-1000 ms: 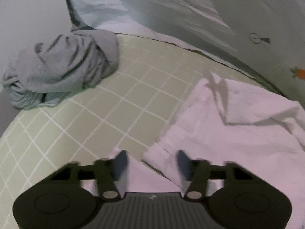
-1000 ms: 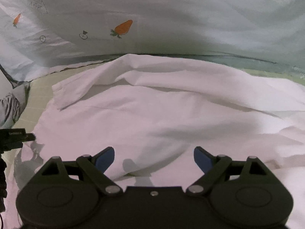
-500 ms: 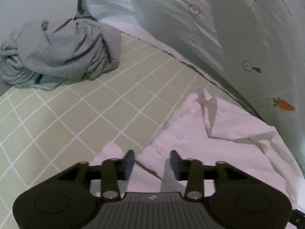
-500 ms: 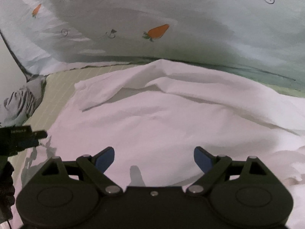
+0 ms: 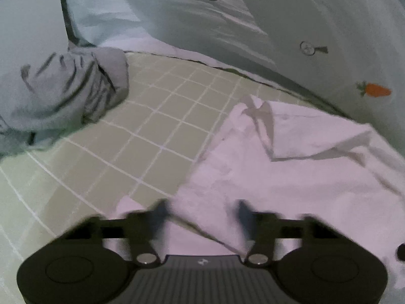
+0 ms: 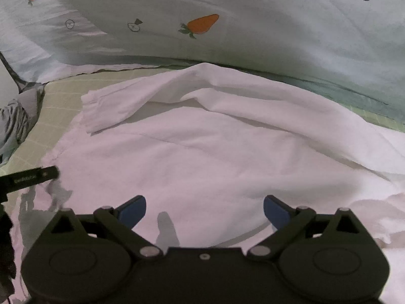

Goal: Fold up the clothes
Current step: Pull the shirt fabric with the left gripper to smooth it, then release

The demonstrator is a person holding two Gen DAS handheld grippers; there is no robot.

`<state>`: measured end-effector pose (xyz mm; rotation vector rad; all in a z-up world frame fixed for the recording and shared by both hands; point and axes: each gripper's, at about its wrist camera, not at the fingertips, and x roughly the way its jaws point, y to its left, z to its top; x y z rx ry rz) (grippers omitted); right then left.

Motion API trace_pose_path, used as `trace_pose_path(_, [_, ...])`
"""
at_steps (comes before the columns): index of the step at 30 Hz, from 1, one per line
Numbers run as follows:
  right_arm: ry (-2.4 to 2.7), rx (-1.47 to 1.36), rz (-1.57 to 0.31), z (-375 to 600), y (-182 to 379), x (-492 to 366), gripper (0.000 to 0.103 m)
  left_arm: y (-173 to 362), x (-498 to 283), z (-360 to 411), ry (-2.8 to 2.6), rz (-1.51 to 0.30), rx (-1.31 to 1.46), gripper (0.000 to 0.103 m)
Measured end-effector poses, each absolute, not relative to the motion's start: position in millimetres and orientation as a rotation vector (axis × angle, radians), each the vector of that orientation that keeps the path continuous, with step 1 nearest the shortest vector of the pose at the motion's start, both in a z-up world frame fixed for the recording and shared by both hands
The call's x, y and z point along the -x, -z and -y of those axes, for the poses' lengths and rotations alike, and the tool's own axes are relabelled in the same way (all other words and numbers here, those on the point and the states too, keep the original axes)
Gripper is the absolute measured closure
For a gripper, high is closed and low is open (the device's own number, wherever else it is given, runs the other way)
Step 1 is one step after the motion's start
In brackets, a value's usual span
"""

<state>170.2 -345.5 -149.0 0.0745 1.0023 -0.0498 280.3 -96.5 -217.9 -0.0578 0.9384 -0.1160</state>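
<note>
A white garment [image 6: 215, 152] lies spread on the green checked bed sheet, with one sleeve folded across its upper part [image 6: 121, 106]. In the left wrist view the garment [image 5: 291, 167] fills the right half. My left gripper [image 5: 201, 212] is open and blurred, just above the garment's left edge, with nothing between its fingers. My right gripper [image 6: 205, 207] is wide open and empty over the middle of the garment. Part of the left gripper's body shows at the left of the right wrist view [image 6: 27, 177].
A crumpled grey garment [image 5: 58, 93] sits at the far left on the green checked sheet [image 5: 157, 131]. A pale quilt with carrot prints [image 6: 202, 25] rises along the back. The grey garment also shows in the right wrist view [image 6: 15, 124].
My left gripper's fingers narrowed half a second ago and have spread again; its view has swung. My right gripper has stayed open and moved slightly over the garment.
</note>
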Motion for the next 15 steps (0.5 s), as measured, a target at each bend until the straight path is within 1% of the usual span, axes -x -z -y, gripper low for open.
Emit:
trace_pose_path(1, [0.054,-0.075,-1.003,346.7,149.6,-171.2,0.002,217.9,-280.8,94.3,0.122,-0.946,0.084,0.084])
trace_pose_path(3, [0.061,-0.082,-1.003,349.4,150.9,-173.0,0.002,217.8,-281.3,90.7,0.123,-0.958,0.137,0.087])
trace_pose_path(8, [0.073,-0.080,-0.999,354.4,150.0,-175.2,0.002,213.6,-276.5,94.1,0.005,-0.932,0.012,0.089])
trace_pose_path(12, [0.076,-0.076,-0.996,355.7,149.1,-175.4,0.002,214.4,-274.9,58.3,-0.059,-0.952,0.069,0.090])
trace_pose_path(15, [0.068,-0.077,-1.005,353.6,151.6,-176.2,0.002,213.8,-272.2,33.5,-0.120,-0.954,0.060,0.090])
